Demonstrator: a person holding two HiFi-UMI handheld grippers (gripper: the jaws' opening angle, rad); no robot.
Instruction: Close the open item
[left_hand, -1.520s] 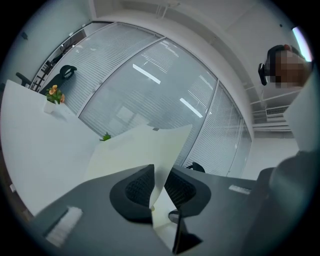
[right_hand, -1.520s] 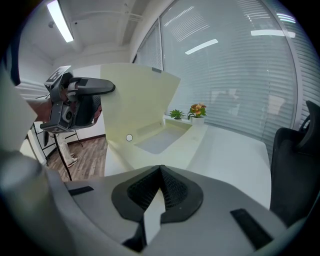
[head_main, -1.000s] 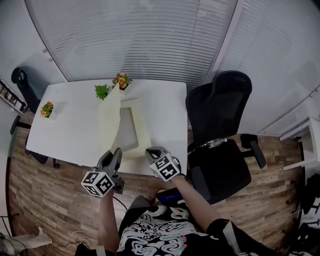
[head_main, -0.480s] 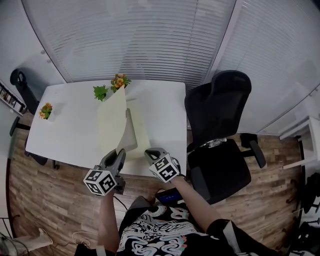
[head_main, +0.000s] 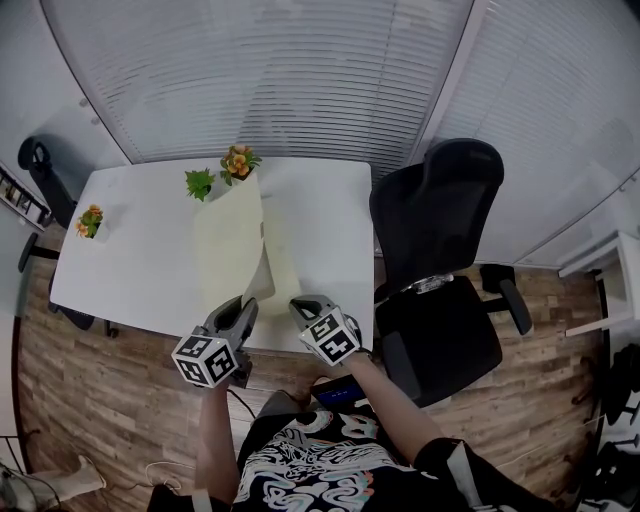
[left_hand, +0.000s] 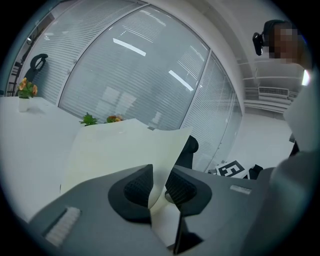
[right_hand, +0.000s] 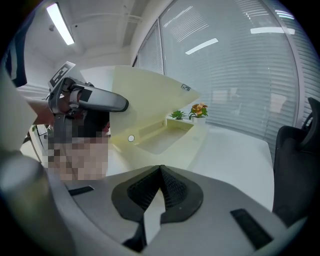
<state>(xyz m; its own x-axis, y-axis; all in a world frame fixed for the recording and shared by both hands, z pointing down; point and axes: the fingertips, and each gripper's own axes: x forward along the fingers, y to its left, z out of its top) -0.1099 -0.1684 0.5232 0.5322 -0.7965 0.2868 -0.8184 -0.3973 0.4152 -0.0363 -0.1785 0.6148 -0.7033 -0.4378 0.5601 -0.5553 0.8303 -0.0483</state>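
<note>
A pale yellow folder lies open on the white table. Its cover stands raised and leans to the right over the base. My left gripper is at the cover's near corner, shut on the thin cover, which runs up between the pads. My right gripper hovers by the folder's near edge, shut with nothing between its pads. From the right gripper view the folder's inner tray and a small round snap show under the raised cover.
Three small potted plants stand on the table: two at the back, one at the left. A black office chair is right of the table. Window blinds run behind. The floor is wood.
The cover has swung further right, over the base, hiding most of the inner tray. My left gripper has shifted slightly right with it. The right gripper has stayed put.
</note>
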